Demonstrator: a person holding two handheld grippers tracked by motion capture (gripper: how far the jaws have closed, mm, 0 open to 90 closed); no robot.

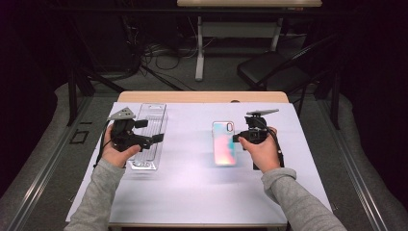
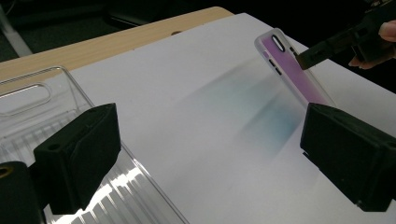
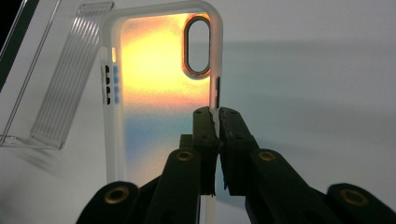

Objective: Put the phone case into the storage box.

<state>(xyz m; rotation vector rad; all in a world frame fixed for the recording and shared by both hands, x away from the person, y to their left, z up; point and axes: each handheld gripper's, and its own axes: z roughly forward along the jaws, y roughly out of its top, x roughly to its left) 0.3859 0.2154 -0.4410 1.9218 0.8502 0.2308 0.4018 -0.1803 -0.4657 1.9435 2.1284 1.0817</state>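
An iridescent phone case [image 1: 224, 143] with frosted rims lies mid-table on the white mat [image 1: 192, 178], its camera cutout at the far end. My right gripper [image 1: 236, 138] is shut on the case's right long edge; in the right gripper view the two pads [image 3: 218, 116] pinch the rim just below the cutout of the case [image 3: 159, 70]. From the left gripper view the case [image 2: 294, 74] looks tilted, its gripped side raised. My left gripper [image 1: 150, 131] stands open over a clear plastic tray [image 1: 153, 115], jaws wide apart [image 2: 210, 140] with nothing between them.
The clear ribbed tray [image 2: 37, 107] lies lengthwise at the mat's left, and it is the tray [image 3: 65, 84] seen beyond the case. The wooden table edge [image 1: 202, 96] runs along the far side. A dark chair [image 1: 269, 67] and cables sit on the floor beyond.
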